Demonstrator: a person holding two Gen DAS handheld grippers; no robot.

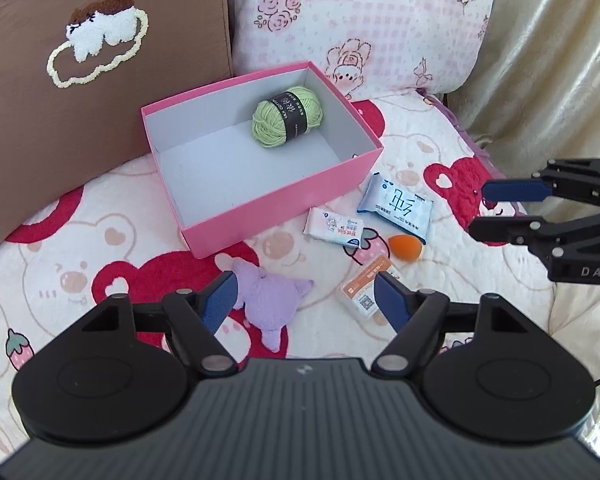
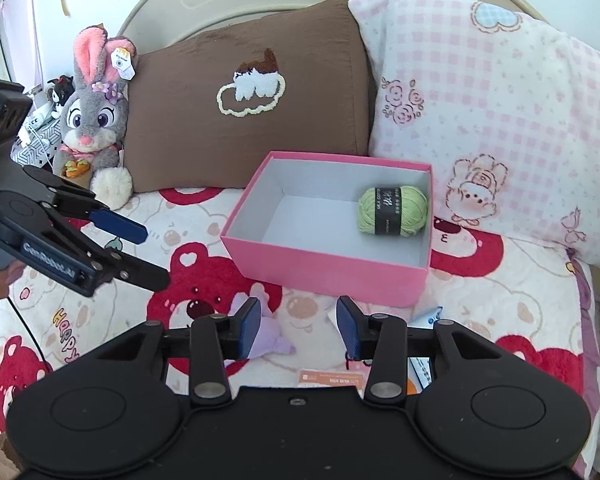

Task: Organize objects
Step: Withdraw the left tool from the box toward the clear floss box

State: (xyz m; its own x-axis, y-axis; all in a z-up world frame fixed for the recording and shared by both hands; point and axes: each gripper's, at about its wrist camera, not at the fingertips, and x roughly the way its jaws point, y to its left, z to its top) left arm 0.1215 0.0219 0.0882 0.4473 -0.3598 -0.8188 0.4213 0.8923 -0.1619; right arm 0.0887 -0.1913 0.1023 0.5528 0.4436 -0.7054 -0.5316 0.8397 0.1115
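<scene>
A pink box [image 1: 260, 208] stands open on the bear-print bedspread with a green yarn ball [image 1: 286, 116] inside at its far end. In front of it lie a purple plush [image 1: 266, 300], a small pink-white tissue pack [image 1: 334, 226], a blue-white wipes pack [image 1: 396, 206], an orange sponge [image 1: 406, 246] and an orange-white packet [image 1: 366, 290]. My left gripper [image 1: 305, 280] hovers open above the plush and the packet, holding nothing. My right gripper [image 2: 298, 304] is open and empty, short of the box [image 2: 324, 272], and also shows at the right of the left wrist view [image 1: 480, 210].
A brown pillow [image 1: 60, 80] and a pink checked pillow [image 1: 360, 20] lean behind the box. A grey bunny toy [image 2: 92, 128] sits at the far left by the headboard. A curtain [image 1: 560, 60] hangs along the bed's right edge.
</scene>
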